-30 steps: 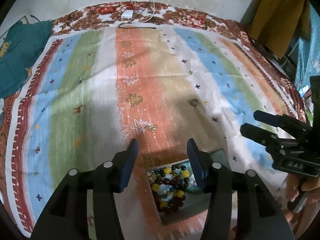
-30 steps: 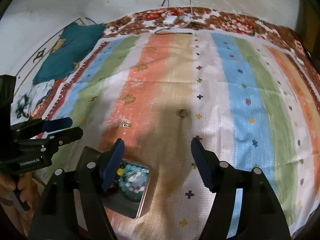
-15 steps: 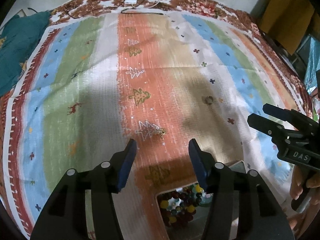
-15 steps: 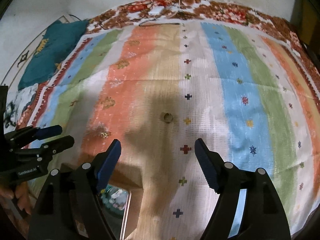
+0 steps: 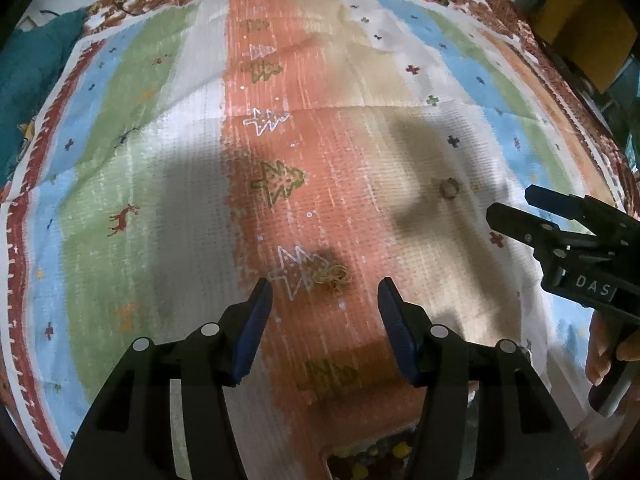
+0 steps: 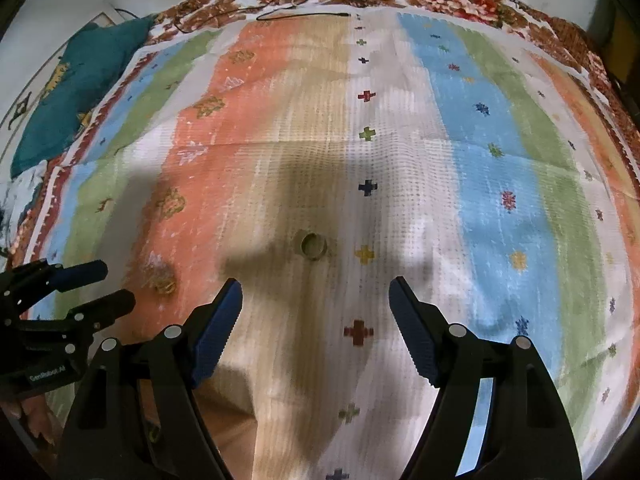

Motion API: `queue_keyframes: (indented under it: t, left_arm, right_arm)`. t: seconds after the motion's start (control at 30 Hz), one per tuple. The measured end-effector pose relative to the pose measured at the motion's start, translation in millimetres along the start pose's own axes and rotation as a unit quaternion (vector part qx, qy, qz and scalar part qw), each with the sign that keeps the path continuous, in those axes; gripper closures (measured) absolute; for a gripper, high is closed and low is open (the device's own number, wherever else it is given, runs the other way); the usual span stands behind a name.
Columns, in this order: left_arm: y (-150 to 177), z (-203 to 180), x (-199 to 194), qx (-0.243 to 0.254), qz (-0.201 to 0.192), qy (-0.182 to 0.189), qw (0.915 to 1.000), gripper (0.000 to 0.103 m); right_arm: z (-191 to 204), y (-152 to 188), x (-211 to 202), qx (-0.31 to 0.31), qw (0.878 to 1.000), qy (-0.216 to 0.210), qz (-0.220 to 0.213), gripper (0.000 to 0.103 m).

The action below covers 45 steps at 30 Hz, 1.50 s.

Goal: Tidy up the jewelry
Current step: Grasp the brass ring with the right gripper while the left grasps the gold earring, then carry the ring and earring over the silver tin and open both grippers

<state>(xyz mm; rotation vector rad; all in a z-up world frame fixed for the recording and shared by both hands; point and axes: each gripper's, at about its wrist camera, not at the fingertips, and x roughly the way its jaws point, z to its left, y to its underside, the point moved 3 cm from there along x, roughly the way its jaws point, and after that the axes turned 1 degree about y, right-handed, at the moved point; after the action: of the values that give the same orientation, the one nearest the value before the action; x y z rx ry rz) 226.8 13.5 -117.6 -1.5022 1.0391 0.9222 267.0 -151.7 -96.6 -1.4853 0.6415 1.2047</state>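
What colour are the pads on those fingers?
Dark blue, on black fingers; clearest in the right wrist view.

One ring (image 6: 313, 245), one gold earring (image 5: 333, 277), two tongs (image 5: 325, 307) (image 6: 315, 305).

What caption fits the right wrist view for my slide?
Right gripper, fingers open and empty, above a ring on the striped cloth; left gripper at left.

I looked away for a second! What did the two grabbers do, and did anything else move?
Both went forward and down: the left gripper toward the gold chain, the right gripper toward the ring. The bead box slid nearly out of view. Nothing grabbed; the jewelry stayed put.
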Motion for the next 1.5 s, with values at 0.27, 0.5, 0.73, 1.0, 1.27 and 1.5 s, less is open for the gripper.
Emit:
queue_keyframes:
  t: [0.27, 0.5, 0.73, 1.0, 1.27, 1.5]
  left_arm:
    - [-6, -3, 20, 0.013, 0.021, -0.004, 0.9997, 0.049]
    - [-8, -3, 36, 0.020, 0.043, -0.004, 0.9989, 0.063]
    - [-9, -7, 40, 0.027, 0.046, 0.001, 0.9985, 0.067]
    - [-9, -6, 42, 0.029, 0.044, -0.008, 0.9986, 0.084]
    - [-10, -7, 41, 0.027, 0.041, -0.007, 0.9988, 0.088]
    - [-10, -5, 29, 0.020, 0.025, -0.003, 0.9995, 0.088]
  right_arm:
    - [-4, -10, 31, 0.004, 1.000, 0.008, 0.020, 0.027]
    - [-3, -18, 43, 0.005, 1.000, 0.006, 0.025, 0.027]
    - [-2, -23, 51, 0.003, 1.000, 0.012, 0.028, 0.028]
    - [0, -22, 61, -0.010, 0.999, 0.022, 0.042, 0.045]
    - [0, -22, 59, -0.022, 0.998, 0.033, 0.046, 0.075]
    - [2, -19, 49, -0.029, 0.999, 0.030, 0.033, 0.083]
